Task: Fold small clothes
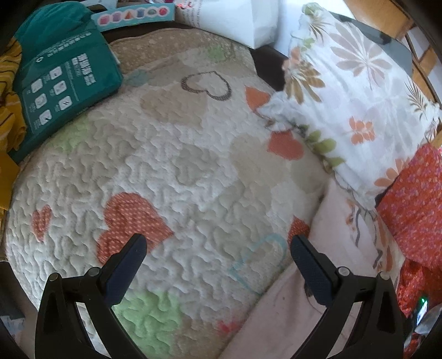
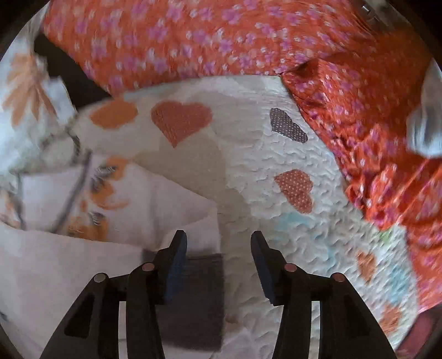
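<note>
A pale pink garment with an orange and grey flower print (image 2: 69, 243) lies folded on the heart-patterned quilt (image 2: 262, 154). A dark grey patch (image 2: 193, 298) shows at its right edge. My right gripper (image 2: 218, 240) hangs open just above that edge, with nothing between its fingers; its left finger (image 2: 176, 256) is over the garment and its right finger over the quilt. In the left wrist view the same pink garment (image 1: 312, 298) lies at the lower right. My left gripper (image 1: 218, 248) stands wide open and empty above the quilt (image 1: 171, 165), its right finger (image 1: 312, 270) near the garment's edge.
A red cloth with small purple flowers (image 2: 221, 41) lies heaped along the far and right sides, also seen as red cloth (image 1: 414, 204). A white flower-print pillow (image 1: 345, 96) lies at the right. A green printed bag (image 1: 55, 82), yellow fabric (image 1: 8, 116) and a white box (image 1: 237, 22) border the quilt.
</note>
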### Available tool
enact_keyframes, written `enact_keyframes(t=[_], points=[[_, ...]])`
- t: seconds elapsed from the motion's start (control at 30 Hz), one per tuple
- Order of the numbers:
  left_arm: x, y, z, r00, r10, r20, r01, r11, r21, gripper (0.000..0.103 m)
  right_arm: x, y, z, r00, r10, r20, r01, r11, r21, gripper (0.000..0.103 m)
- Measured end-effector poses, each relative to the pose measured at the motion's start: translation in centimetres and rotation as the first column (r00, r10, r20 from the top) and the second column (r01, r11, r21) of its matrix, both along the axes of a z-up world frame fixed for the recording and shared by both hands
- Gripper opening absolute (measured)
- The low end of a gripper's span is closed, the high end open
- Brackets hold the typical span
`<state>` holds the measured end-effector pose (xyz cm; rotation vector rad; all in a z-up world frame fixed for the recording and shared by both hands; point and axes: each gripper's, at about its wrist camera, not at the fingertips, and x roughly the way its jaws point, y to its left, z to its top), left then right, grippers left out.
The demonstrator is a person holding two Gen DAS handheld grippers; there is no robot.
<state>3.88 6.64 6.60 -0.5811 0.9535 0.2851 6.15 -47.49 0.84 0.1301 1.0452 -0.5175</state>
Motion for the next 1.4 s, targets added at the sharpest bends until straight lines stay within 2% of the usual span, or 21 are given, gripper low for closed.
enact_keyframes(t=[0.13, 0.23, 0.27, 0.33, 0.4, 0.47, 0.5, 0.57, 0.6, 0.67, 0.73, 0.77, 0.8, 0.87, 0.97, 1.0, 1.13, 1.23, 1.3, 1.37, 1.4], points=[[-0.2, 0.7, -0.4, 1.000, 0.014, -0.014, -0.014, 1.000, 0.000, 0.103, -1.3, 4.6, 1.5, 0.983, 0.172, 0.068, -0.172, 0.985, 0.001, 0.052], [-0.3, 0.9, -0.7, 1.000, 0.021, -0.024, -0.021, 1.000, -0.017, 0.103, -1.8, 10.2, 2.3, 0.932, 0.348, 0.098, -0.356, 0.932, 0.071, 0.052], [-0.3, 1.0, -0.8, 0.999, 0.025, -0.027, -0.026, 0.999, -0.023, 0.103, -2.0, 12.4, 2.2, 0.907, 0.407, 0.108, -0.419, 0.900, 0.120, 0.052], [-0.3, 1.0, -0.9, 0.999, 0.030, -0.030, -0.031, 0.999, -0.031, 0.103, -2.4, 17.5, 1.8, 0.833, 0.538, 0.130, -0.553, 0.802, 0.228, 0.052], [-0.3, 0.9, -0.8, 0.999, 0.025, -0.027, -0.026, 0.999, -0.029, 0.103, -2.7, 22.4, 1.2, 0.750, 0.647, 0.136, -0.658, 0.712, 0.245, 0.052], [-0.4, 0.8, -0.7, 1.000, 0.015, -0.025, -0.016, 1.000, -0.022, 0.103, -3.3, 26.7, 0.7, 0.674, 0.726, 0.135, -0.737, 0.649, 0.188, 0.052], [-0.4, 0.9, -0.6, 1.000, 0.012, -0.024, -0.012, 1.000, -0.022, 0.103, -3.6, 29.3, 0.4, 0.630, 0.768, 0.119, -0.777, 0.617, 0.126, 0.052], [-0.5, 1.4, -0.6, 1.000, 0.018, -0.023, -0.019, 0.999, -0.028, 0.103, -3.6, 33.3, -0.5, 0.566, 0.821, 0.077, -0.824, 0.565, 0.028, 0.052], [-0.6, 1.7, -0.6, 0.999, 0.025, -0.022, -0.026, 0.999, -0.033, 0.103, -3.3, 34.6, -1.0, 0.549, 0.834, 0.057, -0.835, 0.550, -0.003, 0.052], [-0.9, 2.2, -0.6, 0.999, 0.036, -0.023, -0.037, 0.998, -0.043, 0.103, -1.9, 36.6, -2.7, 0.527, 0.850, -0.007, -0.849, 0.526, -0.045, 0.052], [-1.1, 2.8, -0.7, 0.999, 0.042, -0.022, -0.043, 0.998, -0.049, 0.103, -0.4, 37.3, -4.4, 0.533, 0.843, -0.074, -0.846, 0.527, -0.084, 0.049], [-1.3, 3.0, -0.7, 0.999, 0.043, -0.022, -0.044, 0.998, -0.050, 0.103, 0.5, 37.4, -5.4, 0.550, 0.829, -0.099, -0.835, 0.543, -0.088, 0.025], [-1.4, 3.2, -0.6, 0.999, 0.044, -0.021, -0.045, 0.998, -0.051, 0.103, 1.1, 36.8, -5.6, 0.567, 0.819, -0.090, -0.824, 0.564, -0.059, 0.020], [-1.6, 3.6, -0.6, 0.999, 0.046, -0.018, -0.047, 0.998, -0.051, 0.103, 1.4, 35.3, -5.0, 0.611, 0.792, -0.016, -0.791, 0.611, 0.031, 0.019], [-1.8, 3.9, -0.6, 0.998, 0.053, -0.018, -0.054, 0.997, -0.052, 0.103, 0.6, 34.7, -4.4, 0.615, 0.787, 0.045, -0.786, 0.608, 0.108, 0.019], [-1.8, 3.9, -0.7, 0.998, 0.051, -0.019, -0.052, 0.997, -0.056, 0.103, 0.2, 35.0, -4.5, 0.606, 0.794, 0.045, -0.792, 0.598, 0.119, 0.019], [-1.7, 3.3, -1.1, 0.999, 0.031, -0.032, -0.033, 0.997, -0.073, 0.103, -1.1, 36.0, -5.3, 0.582, 0.813, 0.002, -0.809, 0.579, 0.098, 0.032], [-1.4, 2.8, -1.7, 0.999, 0.009, -0.050, -0.014, 0.995, -0.094, 0.103, -2.6, 36.8, -4.6, 0.537, 0.843, -0.003, -0.841, 0.536, 0.078, 0.052], [-1.2, 2.6, -1.8, 0.998, 0.006, -0.055, -0.011, 0.996, -0.094, 0.103, -4.0, 37.0, -3.8, 0.481, 0.877, 0.018, -0.872, 0.476, 0.115, 0.057], [-1.2, 2.4, -1.7, 0.999, 0.005, -0.051, -0.010, 0.996, -0.094, 0.103, -4.7, 36.7, -3.3, 0.417, 0.907, 0.059, -0.884, 0.390, 0.260, 0.053], [-1.2, 2.4, -1.6, 0.999, 0.006, -0.048, -0.010, 0.996, -0.092, 0.103, -4.8, 36.4, -2.9, 0.403, 0.912, 0.083, -0.878, 0.359, 0.318, 0.053]])
